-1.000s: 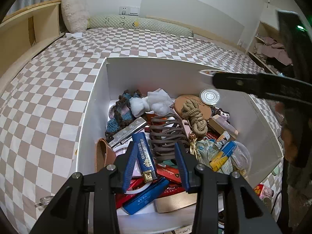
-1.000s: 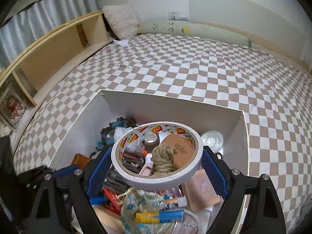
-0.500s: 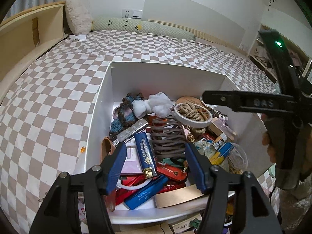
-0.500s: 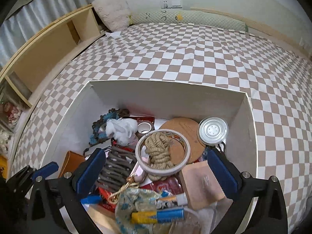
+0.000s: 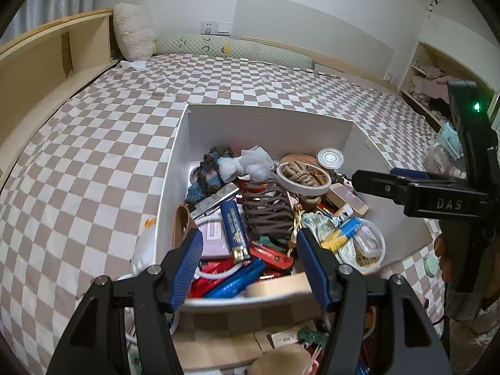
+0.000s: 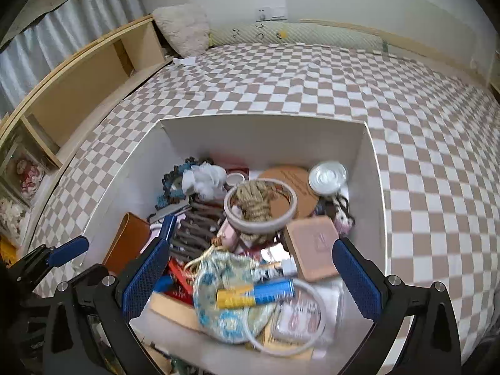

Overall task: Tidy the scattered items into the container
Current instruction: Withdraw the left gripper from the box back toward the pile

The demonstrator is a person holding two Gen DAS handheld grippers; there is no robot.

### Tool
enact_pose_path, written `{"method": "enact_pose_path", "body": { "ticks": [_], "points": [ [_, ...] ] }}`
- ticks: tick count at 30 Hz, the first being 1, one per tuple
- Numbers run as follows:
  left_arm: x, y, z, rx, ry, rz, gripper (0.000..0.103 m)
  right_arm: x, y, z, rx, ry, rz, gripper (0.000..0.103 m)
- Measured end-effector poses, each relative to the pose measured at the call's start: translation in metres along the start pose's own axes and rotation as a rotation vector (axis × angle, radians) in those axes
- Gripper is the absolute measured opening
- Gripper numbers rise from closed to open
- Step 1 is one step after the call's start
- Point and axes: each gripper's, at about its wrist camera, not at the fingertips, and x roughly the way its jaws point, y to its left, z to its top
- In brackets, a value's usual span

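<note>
Both grippers, left (image 5: pixel 247 262) and right (image 6: pixel 250 276), hang open and empty above a crammed white box (image 5: pixel 265 118), tape roll (image 6: pixel 260 207) inside atop the pile; more clutter (image 5: pixel 281 340) waits below its near edge.

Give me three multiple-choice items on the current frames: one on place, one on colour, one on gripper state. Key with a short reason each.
1. Where does the tape roll lie?
A. on the checked bedspread outside the box
B. inside the white box, ringing the rope bundle
C. between the right gripper's pads

2. What colour is the cap end of the blue tube near the front of the box?
A. yellow
B. green
C. black

3. How does the right gripper stand?
A. shut on the tape roll
B. shut on the tube
C. open, holding nothing

Key: 1 B, the roll sits among the items with the rope knot showing through its hole. 2 A, the tube's left end is yellow. 3 C, its blue pads stand wide apart over the box and press on nothing.
</note>
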Motion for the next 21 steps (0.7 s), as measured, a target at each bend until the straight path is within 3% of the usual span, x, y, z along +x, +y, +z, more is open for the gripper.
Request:
{"method": "enact_pose_path", "body": {
  "ticks": [10,19,20,21],
  "points": [
    [-0.015,0.002,-0.022,-0.011,0.002,0.027,0.062,-0.020,0.014,0.004,0.030,-0.004,-0.002,0.103],
    [-0.037,-0.009,-0.025,0.009,-0.034,0.015,0.062,-0.035,0.031,0.002,-0.033,-0.021,-0.004,0.103],
    [-0.040,-0.010,-0.025,0.008,-0.038,0.015,0.063,-0.036,0.032,0.001,-0.041,-0.022,-0.006,0.103],
    [-0.043,-0.010,-0.026,0.007,-0.042,0.016,0.072,-0.039,0.034,-0.001,-0.049,-0.027,-0.006,0.103]
  ]
}}
